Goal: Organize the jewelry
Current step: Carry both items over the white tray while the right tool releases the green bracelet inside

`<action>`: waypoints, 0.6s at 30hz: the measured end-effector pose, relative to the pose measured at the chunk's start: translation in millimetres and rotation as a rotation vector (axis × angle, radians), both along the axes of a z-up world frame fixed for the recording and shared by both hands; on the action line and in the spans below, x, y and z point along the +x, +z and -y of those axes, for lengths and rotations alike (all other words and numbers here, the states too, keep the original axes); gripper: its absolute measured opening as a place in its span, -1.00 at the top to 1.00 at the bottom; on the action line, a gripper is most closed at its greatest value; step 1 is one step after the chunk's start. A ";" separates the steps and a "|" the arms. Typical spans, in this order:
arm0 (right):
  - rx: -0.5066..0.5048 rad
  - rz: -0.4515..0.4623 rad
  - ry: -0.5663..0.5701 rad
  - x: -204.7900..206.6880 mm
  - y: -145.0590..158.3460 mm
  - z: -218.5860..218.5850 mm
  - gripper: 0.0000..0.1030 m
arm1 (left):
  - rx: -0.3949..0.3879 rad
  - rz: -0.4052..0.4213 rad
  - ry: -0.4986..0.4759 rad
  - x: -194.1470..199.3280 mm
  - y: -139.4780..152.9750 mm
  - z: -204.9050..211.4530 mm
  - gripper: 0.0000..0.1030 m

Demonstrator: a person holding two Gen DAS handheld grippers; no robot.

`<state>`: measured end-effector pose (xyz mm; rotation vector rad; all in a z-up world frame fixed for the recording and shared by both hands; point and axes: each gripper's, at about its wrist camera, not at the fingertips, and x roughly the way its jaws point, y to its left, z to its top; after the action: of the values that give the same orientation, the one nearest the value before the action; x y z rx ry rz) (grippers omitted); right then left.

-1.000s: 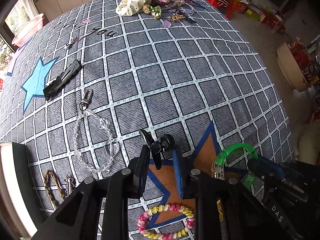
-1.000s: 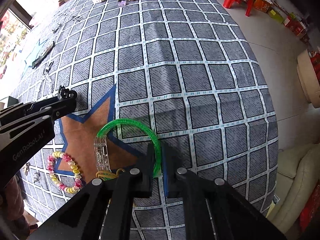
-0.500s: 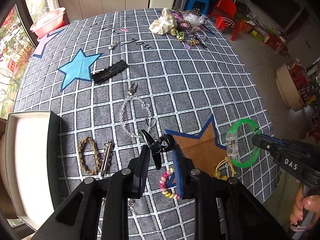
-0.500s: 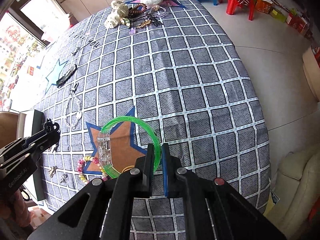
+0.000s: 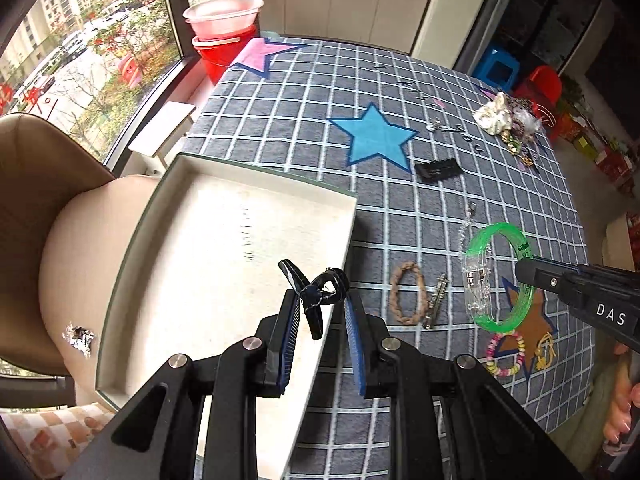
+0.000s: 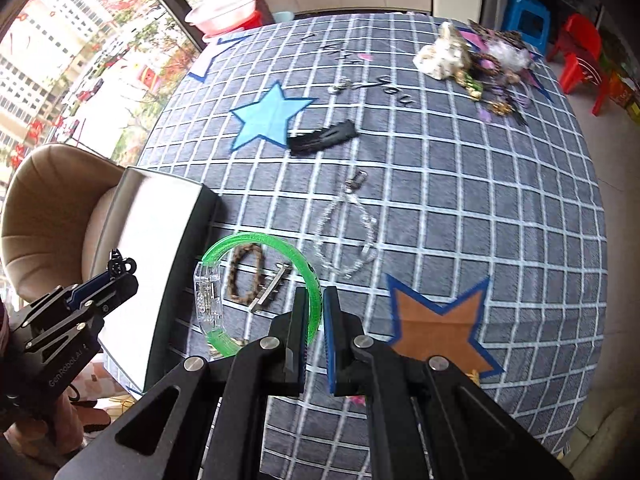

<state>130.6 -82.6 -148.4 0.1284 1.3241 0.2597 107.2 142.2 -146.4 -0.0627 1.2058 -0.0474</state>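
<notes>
My left gripper point(image 5: 320, 304) is shut on a small black hair claw clip point(image 5: 314, 290) and holds it over the right edge of the open white box point(image 5: 208, 248). My right gripper point(image 6: 314, 304) is shut on a green bangle point(image 6: 256, 240) with a clear clasp, held above the checked cloth just right of the box point(image 6: 156, 220). The bangle also shows in the left wrist view point(image 5: 496, 276). The left gripper shows at the left of the right wrist view point(image 6: 120, 270).
On the cloth lie a braided brown band point(image 5: 408, 298), a metal clip point(image 5: 436, 306), a clear bead chain point(image 6: 348, 236), a black hair clip point(image 6: 324, 138), a pastel bead bracelet point(image 5: 506, 354) and a pile of accessories point(image 6: 472, 64) at the far edge. A brown chair point(image 5: 44, 184) stands left.
Both grippers have lifted and swung left toward the white box, carrying the black claw clip and the green bangle. The box is now below the left gripper.
</notes>
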 end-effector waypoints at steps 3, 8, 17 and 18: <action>0.009 -0.001 0.077 20.4 -6.0 -53.3 0.85 | 0.020 -0.003 0.059 12.8 -12.1 -41.4 0.41; 0.003 -0.013 0.170 47.0 -22.9 -127.1 0.85 | 0.056 -0.016 0.108 37.0 -39.9 -84.6 0.41; -0.076 -0.065 0.210 76.7 -66.2 -180.1 0.86 | 0.087 -0.072 0.111 60.5 -85.5 -103.6 0.40; -0.085 -0.069 0.211 78.4 -70.2 -181.1 0.86 | 0.091 -0.077 0.109 61.2 -88.6 -103.5 0.40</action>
<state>209.0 98.5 -218.6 -0.0750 1.4164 0.3797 168.4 245.7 -235.0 -0.0509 1.2780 0.1064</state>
